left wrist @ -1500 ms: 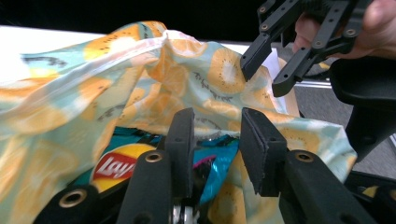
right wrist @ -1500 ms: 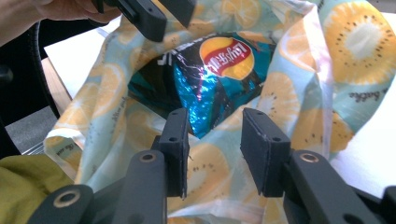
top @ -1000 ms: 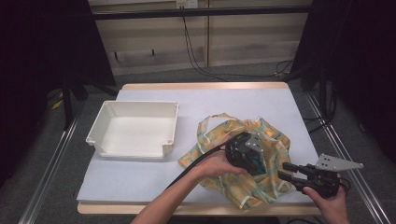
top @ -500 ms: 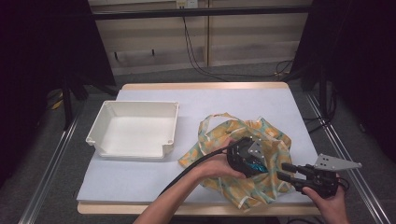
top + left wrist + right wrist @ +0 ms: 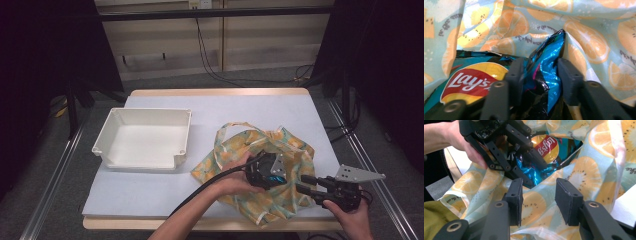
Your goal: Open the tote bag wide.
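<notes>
A cloth bag (image 5: 295, 150) printed with orange and kiwi slices lies on the right half of the table. A Lay's chip bag (image 5: 474, 77) sits inside it, and its logo (image 5: 546, 145) shows through the bag's mouth. My left gripper (image 5: 275, 176) reaches into that mouth. Its jaws have just been closing, and its pads (image 5: 570, 80) now press on the chip bag's crinkled blue end. My right gripper (image 5: 302, 182) is at the cloth bag's near right edge. A fold of the cloth (image 5: 539, 205) fills the gap between its pads (image 5: 569, 200).
A white plastic tray (image 5: 145, 112) stands empty to the left of the cloth bag. The pale blue table top (image 5: 250, 110) has a wooden edge. Metal rails run along both sides, and cables hang at the back.
My left gripper has edged a little toward the near side, deeper into the cloth bag. My right gripper has stayed where it was.
</notes>
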`<state>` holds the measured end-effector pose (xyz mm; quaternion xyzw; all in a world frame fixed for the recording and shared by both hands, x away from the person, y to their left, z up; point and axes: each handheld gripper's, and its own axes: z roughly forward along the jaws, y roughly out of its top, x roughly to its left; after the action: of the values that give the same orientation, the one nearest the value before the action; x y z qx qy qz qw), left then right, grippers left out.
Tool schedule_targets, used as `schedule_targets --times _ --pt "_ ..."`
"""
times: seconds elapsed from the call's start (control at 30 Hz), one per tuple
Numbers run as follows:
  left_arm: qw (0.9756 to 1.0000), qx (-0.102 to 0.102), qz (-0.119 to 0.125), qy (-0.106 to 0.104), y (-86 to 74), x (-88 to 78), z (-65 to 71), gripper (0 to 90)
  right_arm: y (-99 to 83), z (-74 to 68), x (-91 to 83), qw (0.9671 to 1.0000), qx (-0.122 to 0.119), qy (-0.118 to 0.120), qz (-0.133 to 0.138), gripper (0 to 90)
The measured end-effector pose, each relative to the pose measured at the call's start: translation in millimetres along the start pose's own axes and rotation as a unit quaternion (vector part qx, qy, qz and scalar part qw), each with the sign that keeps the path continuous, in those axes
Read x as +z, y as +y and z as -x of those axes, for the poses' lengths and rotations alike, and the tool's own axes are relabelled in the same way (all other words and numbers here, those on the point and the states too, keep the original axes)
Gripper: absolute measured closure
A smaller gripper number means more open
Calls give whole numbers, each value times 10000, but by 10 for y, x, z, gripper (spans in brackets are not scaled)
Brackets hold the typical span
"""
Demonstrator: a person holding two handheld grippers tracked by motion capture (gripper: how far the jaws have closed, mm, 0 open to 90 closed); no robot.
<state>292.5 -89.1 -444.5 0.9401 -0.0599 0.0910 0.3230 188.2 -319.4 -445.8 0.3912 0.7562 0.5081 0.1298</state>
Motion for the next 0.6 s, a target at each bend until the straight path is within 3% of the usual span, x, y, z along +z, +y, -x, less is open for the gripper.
schedule_targets --times 0.13,0.33,0.37,0.6 --pt "10000 -64 41 7 -4 -12 -14 747 -2 -6 10 10000 -10 5 -25 580" --pt "9985 -423 264 -214 -53 -90 -120 858 4 -9 16 10000 -26 34 -31 577" --pt "9966 -620 444 -309 -88 -126 -167 864 8 -7 14 10000 -25 24 -8 571" --pt "9948 -679 656 -384 -108 -256 -150 881 50 14 26 10000 -37 -46 -2 542"
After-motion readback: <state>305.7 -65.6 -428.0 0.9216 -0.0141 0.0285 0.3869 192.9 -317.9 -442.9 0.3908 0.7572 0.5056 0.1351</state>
